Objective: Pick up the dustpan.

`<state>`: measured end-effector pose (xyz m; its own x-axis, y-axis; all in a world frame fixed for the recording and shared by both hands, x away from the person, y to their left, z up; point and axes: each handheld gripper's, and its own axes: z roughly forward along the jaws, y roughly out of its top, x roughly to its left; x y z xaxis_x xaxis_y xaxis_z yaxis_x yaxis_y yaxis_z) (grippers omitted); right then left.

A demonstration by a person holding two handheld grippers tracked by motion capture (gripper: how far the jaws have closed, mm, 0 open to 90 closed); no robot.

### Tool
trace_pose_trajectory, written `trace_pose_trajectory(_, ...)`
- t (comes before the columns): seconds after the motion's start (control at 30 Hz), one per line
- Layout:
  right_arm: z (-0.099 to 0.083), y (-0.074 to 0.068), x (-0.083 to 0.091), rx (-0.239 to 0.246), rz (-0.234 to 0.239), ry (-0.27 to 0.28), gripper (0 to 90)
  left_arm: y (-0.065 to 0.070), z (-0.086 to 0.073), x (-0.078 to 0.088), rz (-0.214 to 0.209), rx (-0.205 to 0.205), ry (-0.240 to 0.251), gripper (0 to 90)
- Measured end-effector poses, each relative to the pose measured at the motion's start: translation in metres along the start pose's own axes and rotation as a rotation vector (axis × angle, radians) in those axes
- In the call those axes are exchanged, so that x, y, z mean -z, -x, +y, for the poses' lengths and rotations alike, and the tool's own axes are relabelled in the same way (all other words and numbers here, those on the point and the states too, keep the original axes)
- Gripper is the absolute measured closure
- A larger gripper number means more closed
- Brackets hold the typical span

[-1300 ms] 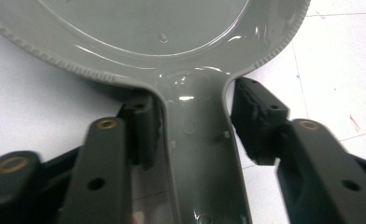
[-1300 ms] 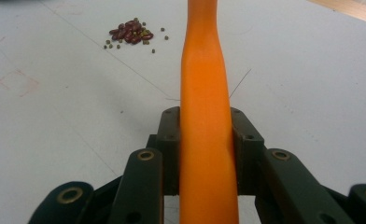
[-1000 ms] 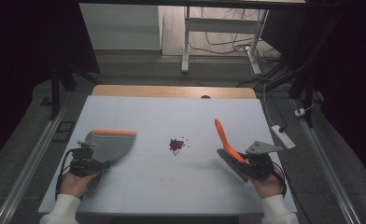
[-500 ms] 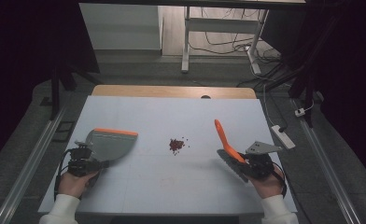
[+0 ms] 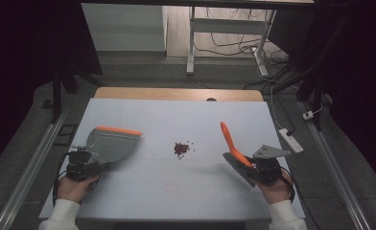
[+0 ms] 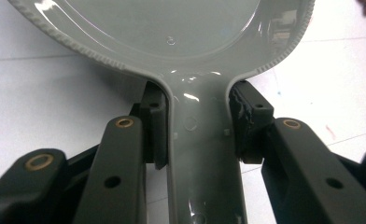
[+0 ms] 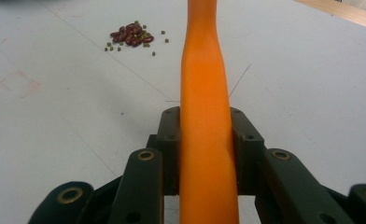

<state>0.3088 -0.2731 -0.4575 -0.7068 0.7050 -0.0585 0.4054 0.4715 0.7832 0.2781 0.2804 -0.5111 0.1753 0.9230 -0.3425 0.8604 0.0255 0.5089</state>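
A grey dustpan (image 5: pixel 110 145) with an orange front edge sits at the left of the white table (image 5: pixel 176 196). My left gripper (image 5: pixel 91 162) is shut on the dustpan's handle. In the left gripper view the pads press both sides of the grey handle (image 6: pixel 197 154), and my left gripper (image 6: pixel 197 126) points into the pan (image 6: pixel 172 28). My right gripper (image 5: pixel 251 166), at the right, is shut on an orange brush handle (image 5: pixel 228 139) that slants up and away. The right gripper view shows my right gripper (image 7: pixel 204 140) clamping that handle (image 7: pixel 204 84). A small pile of red and green beans (image 5: pixel 181 148) (image 7: pixel 130 35) lies between the two tools.
A white power strip (image 5: pixel 290 140) lies off the table's right edge. A wooden strip (image 5: pixel 176 94) runs along the far edge. A metal frame leg (image 5: pixel 191 43) and cables stand on the floor beyond. Faint red marks (image 7: pixel 20 81) stain the table.
The dustpan in my left gripper has shifted slightly, its orange edge a little higher in the picture. The right gripper and the brush have kept still.
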Motion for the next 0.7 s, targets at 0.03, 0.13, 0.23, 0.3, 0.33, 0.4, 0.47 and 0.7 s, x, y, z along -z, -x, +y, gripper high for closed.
trace_pose_trajectory(0.03,0.0000,0.0001,0.0002,0.000,-0.001,0.001,70.0,-0.0002,0.0001,0.0013,-0.011,-0.008,0.011,61.7)
trace_pose_trajectory(0.13,0.0001,0.0002,0.0006,0.000,-0.003,0.004,70.0,-0.0002,-0.0001,0.0023,-0.019,-0.018,0.021,61.7)
trace_pose_trajectory(0.23,0.0003,-0.0001,0.0006,0.003,-0.005,0.005,70.0,0.0004,0.0000,0.0034,-0.037,-0.050,0.040,61.7)
trace_pose_trajectory(0.3,0.0002,0.0000,0.0004,0.006,-0.007,0.005,70.0,0.0012,0.0007,0.0045,-0.056,-0.081,0.048,61.7)
trace_pose_trajectory(0.33,0.0002,0.0000,0.0004,0.006,-0.008,0.005,70.0,0.0018,0.0012,0.0050,-0.065,-0.090,0.052,61.7)
trace_pose_trajectory(0.4,0.0002,0.0002,0.0003,0.004,-0.010,0.005,70.0,0.0022,0.0024,0.0059,-0.073,-0.103,0.061,61.7)
trace_pose_trajectory(0.47,0.0004,0.0002,0.0000,0.005,-0.011,0.005,70.0,0.0021,0.0032,0.0062,-0.080,-0.117,0.071,61.7)
trace_pose_trajectory(0.7,0.0017,-0.0010,-0.0013,0.005,-0.019,0.003,70.0,0.0015,0.0070,0.0033,-0.114,-0.169,0.079,61.7)
